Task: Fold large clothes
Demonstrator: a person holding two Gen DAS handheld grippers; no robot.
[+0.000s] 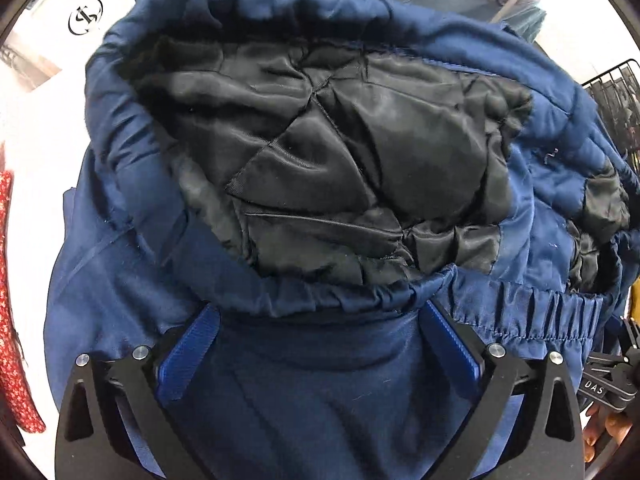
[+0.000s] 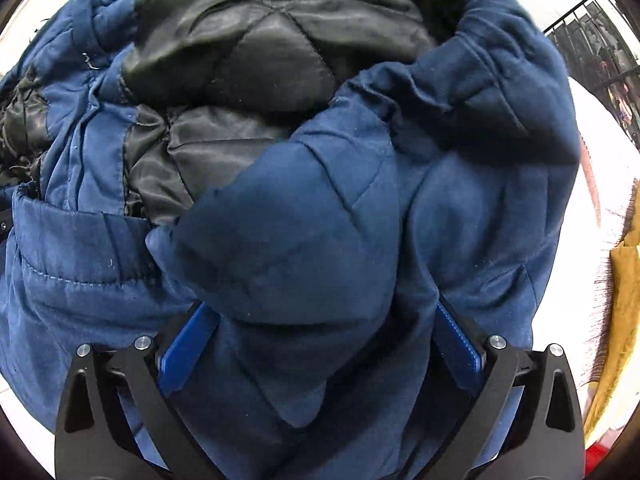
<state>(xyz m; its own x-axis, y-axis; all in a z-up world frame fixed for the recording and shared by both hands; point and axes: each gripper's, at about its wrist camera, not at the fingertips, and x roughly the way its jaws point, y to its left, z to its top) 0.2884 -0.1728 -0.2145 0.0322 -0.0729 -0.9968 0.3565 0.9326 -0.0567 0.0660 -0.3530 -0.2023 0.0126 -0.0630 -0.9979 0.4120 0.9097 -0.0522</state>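
Since the jacket (image 1: 320, 392) is padded, bulky and slippery-lined, it is best gripped at the stitched hem; blue cloth lies bunched between the wide-spread jaws of both the left gripper (image 1: 320, 344) and the right gripper (image 2: 320, 340), though whether it is actually pinched cannot be told.

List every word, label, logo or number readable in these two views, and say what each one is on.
"DAS": white letters on the black body of the right gripper, seen at the right edge of the left wrist view.
Round black emblem on the white box, upper left of the left wrist view: a logo whose characters cannot be read.
Blue jacket and its black quilted lining: no readable tag or print in either view.
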